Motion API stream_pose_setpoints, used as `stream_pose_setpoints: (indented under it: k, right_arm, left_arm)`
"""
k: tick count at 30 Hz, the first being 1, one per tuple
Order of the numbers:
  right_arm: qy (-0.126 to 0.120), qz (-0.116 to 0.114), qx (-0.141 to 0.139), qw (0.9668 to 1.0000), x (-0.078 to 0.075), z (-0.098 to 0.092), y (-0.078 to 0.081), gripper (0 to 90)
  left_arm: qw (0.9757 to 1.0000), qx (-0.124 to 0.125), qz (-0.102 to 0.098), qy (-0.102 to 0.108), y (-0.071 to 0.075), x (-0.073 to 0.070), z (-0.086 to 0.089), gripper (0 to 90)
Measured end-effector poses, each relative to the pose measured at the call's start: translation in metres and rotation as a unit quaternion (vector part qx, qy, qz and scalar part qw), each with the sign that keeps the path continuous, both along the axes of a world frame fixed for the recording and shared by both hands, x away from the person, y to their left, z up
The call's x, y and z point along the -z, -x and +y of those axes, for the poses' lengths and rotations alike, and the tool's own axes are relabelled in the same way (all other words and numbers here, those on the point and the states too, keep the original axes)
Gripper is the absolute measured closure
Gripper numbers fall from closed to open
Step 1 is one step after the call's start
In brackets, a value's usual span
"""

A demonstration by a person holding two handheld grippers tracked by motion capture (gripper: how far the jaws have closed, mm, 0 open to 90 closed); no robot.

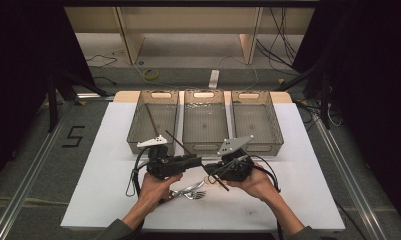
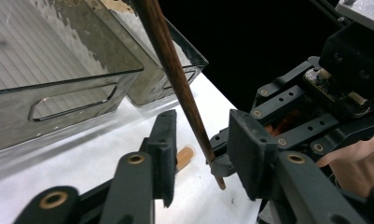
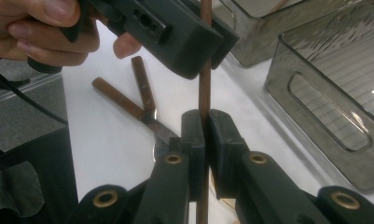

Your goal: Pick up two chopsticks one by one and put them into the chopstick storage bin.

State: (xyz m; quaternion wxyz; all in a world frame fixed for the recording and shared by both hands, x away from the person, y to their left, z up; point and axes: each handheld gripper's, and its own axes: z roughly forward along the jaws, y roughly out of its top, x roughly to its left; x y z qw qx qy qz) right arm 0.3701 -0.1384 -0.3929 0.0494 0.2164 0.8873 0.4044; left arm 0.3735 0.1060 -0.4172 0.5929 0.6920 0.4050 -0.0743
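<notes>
In the high view, a person's two hands hold the left tool (image 1: 195,161) and the right tool (image 1: 211,176) close together above the near half of the white counter (image 1: 308,170), tips turned toward each other. A thin dark chopstick (image 1: 175,141) runs slantwise between them, its upper end reaching toward the left tray (image 1: 172,95) of three clear trays at the back and its lower end poking out below the right tool. Forks with wooden handles (image 1: 193,191) lie on the counter just under the hands. In the left gripper view, the chopstick (image 2: 175,74) stands between the left tool (image 2: 201,147) and its two black jaws with a gap on either side, so the jaws are partly apart and not pressing on it; its lower end is pinched by the right tool (image 2: 219,164) just beyond. In the right gripper view, the right tool (image 3: 204,128) has its jaws clamped tight on the chopstick (image 3: 204,88), which rises upright past the left tool (image 3: 208,49) above, while two wooden handles (image 3: 124,100) lie on the counter to the left.
</notes>
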Motion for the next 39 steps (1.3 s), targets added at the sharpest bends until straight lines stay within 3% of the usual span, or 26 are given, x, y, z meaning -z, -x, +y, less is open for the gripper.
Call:
stream_pose_setpoints:
  k: [10, 15, 19, 21, 24, 25, 26, 29, 31, 34, 39]
  right_arm:
    - [-0.008, -0.002, -0.005, 1.0, 0.0, 0.001, 0.001, 85.5]
    - [-0.011, -0.002, -0.007, 0.9999, 0.001, 0.001, 0.002, 85.6]
    - [-0.015, -0.002, -0.01, 0.9998, 0.001, 0.001, 0.002, 85.5]
    - [-0.022, -0.003, -0.012, 0.9997, 0.0, 0.0, 0.003, 85.4]
    - [-0.026, -0.005, -0.015, 0.9995, -0.002, -0.002, 0.003, 84.5]
    - [-0.028, -0.002, -0.013, 0.9995, -0.003, -0.002, 0.004, 82.8]
    - [-0.029, -0.004, -0.013, 0.9995, -0.003, -0.003, 0.003, 75.2]
    - [-0.028, -0.009, -0.008, 0.9995, -0.007, -0.009, 0.003, 63.9]
    - [-0.026, -0.008, -0.002, 0.9996, -0.009, -0.015, 0.002, 56.7]
    - [-0.015, -0.01, 0.007, 0.9998, -0.009, -0.023, 0.0, 49.3]
    - [0.026, -0.017, 0.022, 0.9993, -0.004, -0.029, 0.0, 39.4]
  left_arm:
    - [0.9999, 0.005, 0.008, 0.006, 0.0, 0.002, 0.0, 76.0]
    - [0.9992, 0.011, 0.023, 0.031, -0.001, 0.003, 0.002, 81.0]
    - [0.9992, 0.017, 0.017, 0.031, 0.0, 0.0, 0.002, 84.1]
    - [0.9986, 0.018, 0.022, 0.045, 0.0, 0.0, 0.003, 84.5]
    - [0.9985, 0.021, 0.021, 0.047, 0.0, -0.001, 0.003, 84.8]
    - [0.9988, 0.018, 0.016, 0.043, 0.001, -0.002, 0.003, 84.9]
    - [0.9991, 0.018, 0.011, 0.038, 0.001, -0.003, 0.005, 84.9]
    - [0.999, 0.012, 0.011, 0.04, -0.001, -0.006, 0.01, 84.9]
    - [0.9995, 0.007, 0.01, 0.031, -0.003, -0.009, 0.016, 84.9]
    - [0.9997, 0.003, 0.012, 0.023, -0.005, -0.014, 0.022, 84.9]
    - [0.9998, -0.003, 0.016, 0.011, -0.009, -0.022, 0.033, 84.8]
